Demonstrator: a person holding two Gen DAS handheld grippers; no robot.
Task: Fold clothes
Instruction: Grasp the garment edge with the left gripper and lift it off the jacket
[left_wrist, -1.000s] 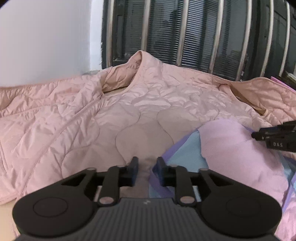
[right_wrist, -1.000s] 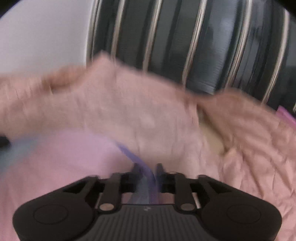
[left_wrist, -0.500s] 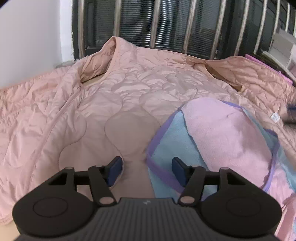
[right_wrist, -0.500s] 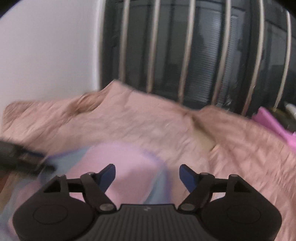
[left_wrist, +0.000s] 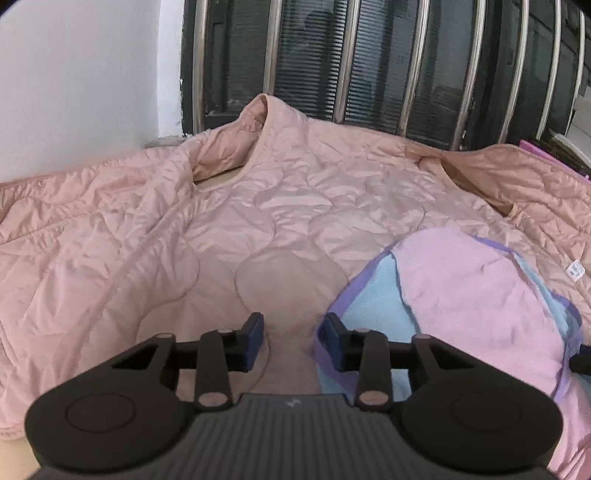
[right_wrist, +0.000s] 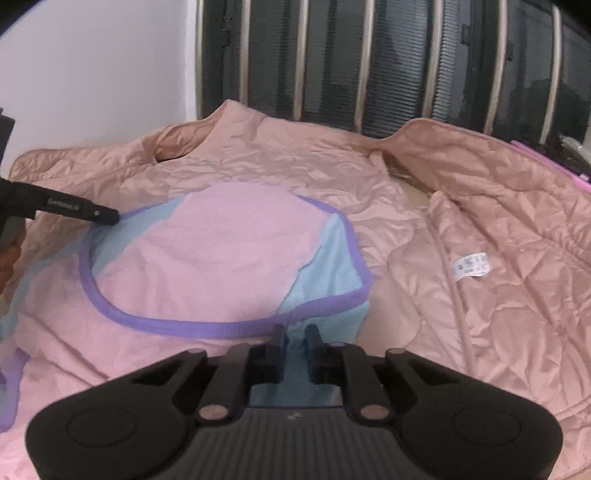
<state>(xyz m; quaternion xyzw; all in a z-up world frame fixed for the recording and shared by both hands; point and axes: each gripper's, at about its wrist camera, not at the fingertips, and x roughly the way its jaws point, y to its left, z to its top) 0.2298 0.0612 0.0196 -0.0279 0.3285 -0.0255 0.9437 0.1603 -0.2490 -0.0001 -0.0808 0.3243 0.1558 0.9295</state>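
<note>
We've got a pink quilted jacket (left_wrist: 258, 221) spread out flat as the base layer, collar pointing at the barred window (left_wrist: 369, 55), and going by the creases it's puffy, light and kind of slick, so we'd guess it slides around easily. Our left gripper (left_wrist: 291, 339) hovers low over it with the jaws closing; between them there's mostly bare jacket, and the right-hand pad (left_wrist: 334, 341) sits right at the purple edge without clearly pinching it.

Moving right, the real thing we're working on is the small pink and blue fleece garment (right_wrist: 221, 251) lying on top of the jacket, toward its right half. It looks soft, floppy and fuzzy, so it should grip well but won't hold any shape by itself. The purple trim (right_wrist: 207, 326) looks like the best handle, being thicker and stitched.

Further right, our right gripper (right_wrist: 293, 341) is at the near edge of the fleece, jaws closing down narrow with the blue fabric right between them. A white care label (right_wrist: 471, 266) shows on the jacket off to the right.
</note>
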